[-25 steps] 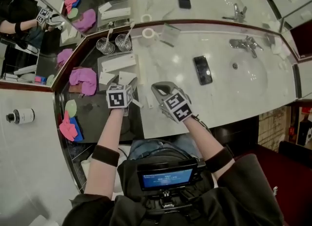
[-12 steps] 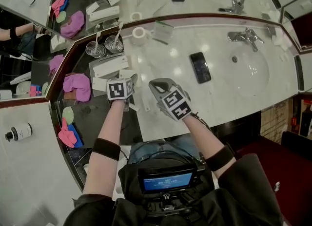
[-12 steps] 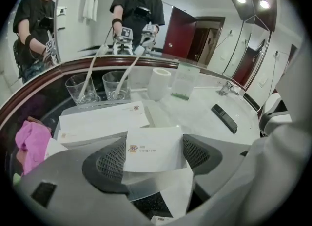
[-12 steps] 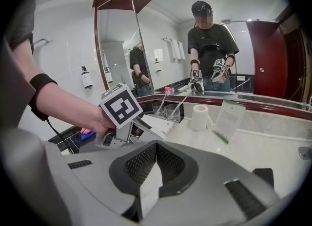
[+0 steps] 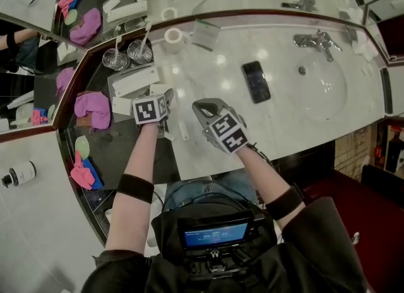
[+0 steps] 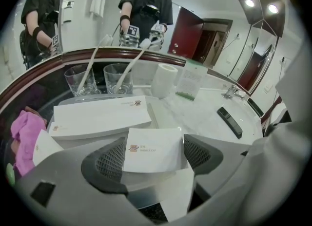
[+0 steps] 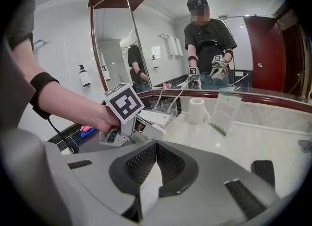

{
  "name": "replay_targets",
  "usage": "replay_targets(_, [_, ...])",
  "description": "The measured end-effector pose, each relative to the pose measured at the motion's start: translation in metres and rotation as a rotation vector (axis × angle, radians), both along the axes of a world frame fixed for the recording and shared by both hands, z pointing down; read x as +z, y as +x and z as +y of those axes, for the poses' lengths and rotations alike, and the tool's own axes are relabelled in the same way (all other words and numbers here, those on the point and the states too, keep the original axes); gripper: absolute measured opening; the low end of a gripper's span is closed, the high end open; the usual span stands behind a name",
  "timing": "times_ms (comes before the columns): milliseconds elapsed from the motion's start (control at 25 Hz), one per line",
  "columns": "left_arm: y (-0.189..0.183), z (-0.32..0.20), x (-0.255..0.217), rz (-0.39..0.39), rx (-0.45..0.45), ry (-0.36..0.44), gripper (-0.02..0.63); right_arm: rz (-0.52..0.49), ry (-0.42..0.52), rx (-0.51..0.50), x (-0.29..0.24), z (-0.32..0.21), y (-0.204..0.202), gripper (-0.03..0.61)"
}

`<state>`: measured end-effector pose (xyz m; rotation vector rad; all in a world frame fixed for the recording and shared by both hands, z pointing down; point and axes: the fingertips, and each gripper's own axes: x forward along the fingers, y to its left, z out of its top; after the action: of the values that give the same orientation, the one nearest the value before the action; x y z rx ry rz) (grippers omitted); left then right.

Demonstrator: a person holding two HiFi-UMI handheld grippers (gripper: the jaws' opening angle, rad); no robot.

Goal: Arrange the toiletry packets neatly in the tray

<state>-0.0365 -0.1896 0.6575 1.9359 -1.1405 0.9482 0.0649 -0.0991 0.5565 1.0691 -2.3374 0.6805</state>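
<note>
My left gripper (image 6: 155,157) is shut across the width of a white shower cap packet (image 6: 158,142), which bows slightly between the pads. It hangs over the dark tray (image 5: 126,153), just in front of a long white box (image 6: 100,118) and more flat white packets (image 5: 120,105). In the head view the left gripper (image 5: 165,97) sits at the tray's right edge. My right gripper (image 7: 156,169) is shut on a thin white packet (image 7: 148,191) seen edge-on. It hovers over the marble counter just right of the left gripper (image 7: 131,118).
A pink cloth (image 5: 91,108) lies at the tray's left and two glasses (image 5: 128,55) with toothbrushes stand at its back. A paper roll (image 5: 173,36), a sign card (image 5: 206,33), a phone (image 5: 255,81), and the sink (image 5: 322,89) with its faucet (image 5: 315,42) sit along the counter.
My left gripper has come down with its packet, closer to the long white box. The right gripper has drifted a little toward it, still shut.
</note>
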Motion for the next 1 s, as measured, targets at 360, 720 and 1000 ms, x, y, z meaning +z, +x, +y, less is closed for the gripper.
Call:
replay_targets(360, [-0.004, 0.0, -0.015, -0.041, -0.005, 0.071, 0.423, 0.005, -0.003, 0.008, 0.0, 0.006, 0.011, 0.008])
replay_targets(720, [-0.009, 0.027, -0.06, -0.009, 0.006, 0.17, 0.404, 0.003, 0.03, 0.023, -0.024, 0.014, 0.03, 0.008])
replay_targets(1000, [-0.022, 0.069, -0.125, 0.041, -0.013, 0.358, 0.083, 0.014, 0.108, 0.032, -0.051, 0.019, 0.057, 0.008])
